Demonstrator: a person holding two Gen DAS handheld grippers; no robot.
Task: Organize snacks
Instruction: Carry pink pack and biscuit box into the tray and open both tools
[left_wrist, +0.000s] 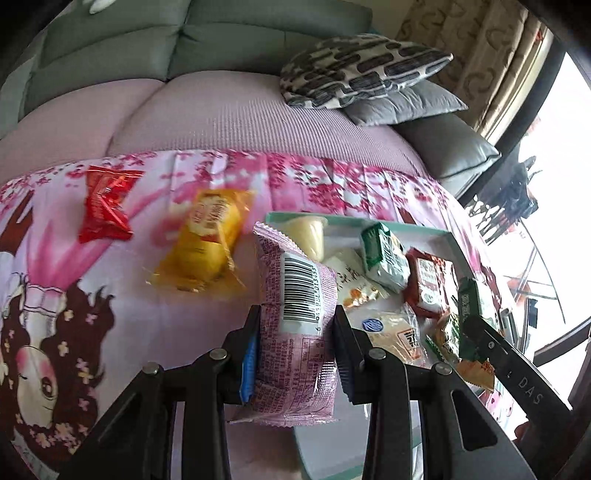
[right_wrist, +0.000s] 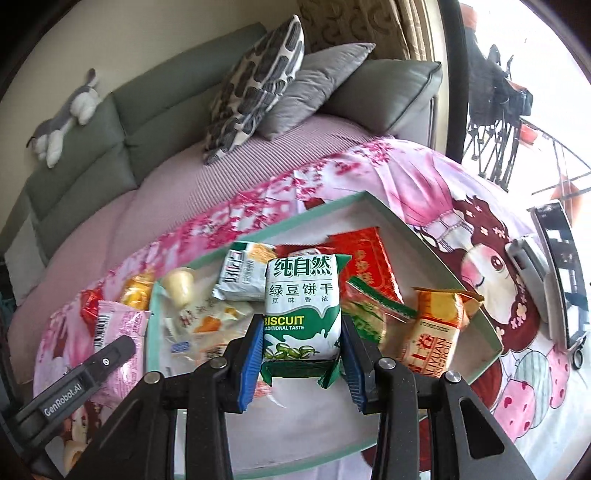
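My left gripper (left_wrist: 297, 314) is shut on a pink snack packet (left_wrist: 295, 332) with a barcode, held over the near left edge of a mint-rimmed tray (left_wrist: 436, 230). My right gripper (right_wrist: 301, 323) is shut on a green and white biscuit pack (right_wrist: 303, 306), held above the tray (right_wrist: 402, 225). Several snacks lie in the tray: a second green pack (right_wrist: 240, 275), a red packet (right_wrist: 364, 264), an orange packet (right_wrist: 436, 325) and a jelly cup (right_wrist: 179, 286). On the cloth left of the tray lie a yellow packet (left_wrist: 207, 240) and a red packet (left_wrist: 105, 203).
The tray sits on a pink cartoon-print cloth (left_wrist: 74, 295) in front of a sofa with two cushions (left_wrist: 362, 70). A phone on a stand (right_wrist: 561, 273) is at the right of the cloth. A stuffed toy (right_wrist: 66, 118) lies on the sofa back.
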